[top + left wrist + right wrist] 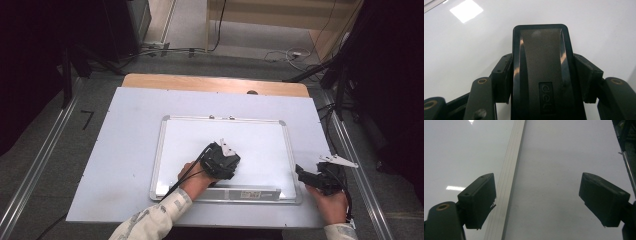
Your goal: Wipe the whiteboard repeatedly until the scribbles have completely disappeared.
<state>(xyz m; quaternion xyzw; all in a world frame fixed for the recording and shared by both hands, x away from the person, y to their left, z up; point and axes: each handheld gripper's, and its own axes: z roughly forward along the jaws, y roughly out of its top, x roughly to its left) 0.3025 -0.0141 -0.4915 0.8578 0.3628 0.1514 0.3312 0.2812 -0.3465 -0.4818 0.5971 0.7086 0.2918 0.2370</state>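
Step in hand, by judgement: wiping the whiteboard [260,135]. L gripper [223,159] was clamped on the black eraser [541,72], pressed on the board's lower-middle. R gripper [537,200], jaws apart and empty, sat at the board's right frame. Next probably req'd steady strokes, eraser kept flat.

A whiteboard [260,135] lies flat at the middle of a table [125,150], its tray edge nearest the person. Over the board's near-left part sits the left gripper [541,75], clamped on an eraser [541,62] that stands between its jaws above the board surface. The right gripper [312,176] rests off the board's near-right corner, jaws spread apart, one on each side of the board's frame [507,185]. Cables [285,54] lie on the floor beyond the table's far edge.
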